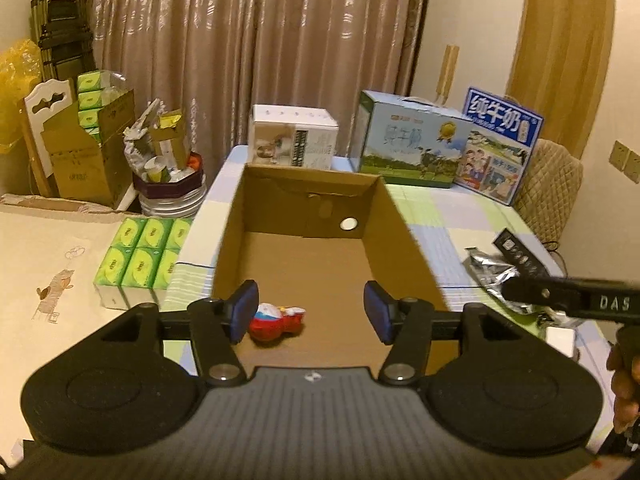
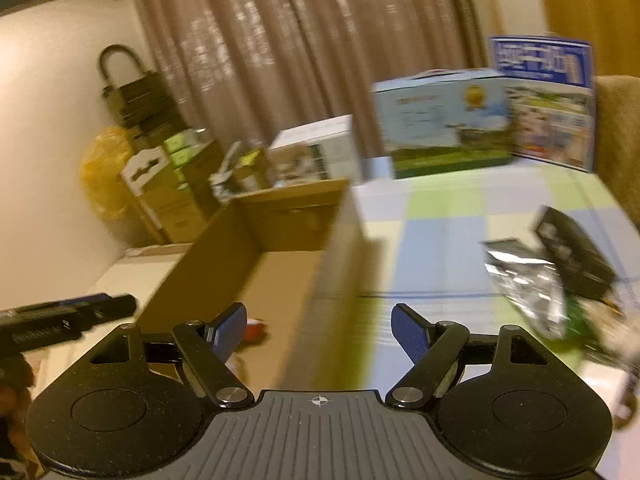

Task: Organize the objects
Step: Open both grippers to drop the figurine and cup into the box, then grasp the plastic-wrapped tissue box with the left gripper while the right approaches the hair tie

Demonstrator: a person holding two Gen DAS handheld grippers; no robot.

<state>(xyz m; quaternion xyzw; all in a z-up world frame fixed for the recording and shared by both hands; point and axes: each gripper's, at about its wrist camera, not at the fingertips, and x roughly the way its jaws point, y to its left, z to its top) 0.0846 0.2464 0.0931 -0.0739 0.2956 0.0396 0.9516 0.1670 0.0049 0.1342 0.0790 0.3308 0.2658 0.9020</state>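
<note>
An open cardboard box stands on the checked table. A small red, white and blue toy lies on the box floor near its front. My left gripper is open and empty above the front of the box, the toy just right of its left pad. My right gripper is open and empty over the box's right wall. It also shows at the right of the left wrist view. A silver foil packet and a black box lie on the table to the right.
Three milk and gift cartons stand along the table's back edge. Green tissue packs sit on the bed to the left. Cardboard boxes and a bin of rubbish stand by the curtain. A quilted chair back is at the right.
</note>
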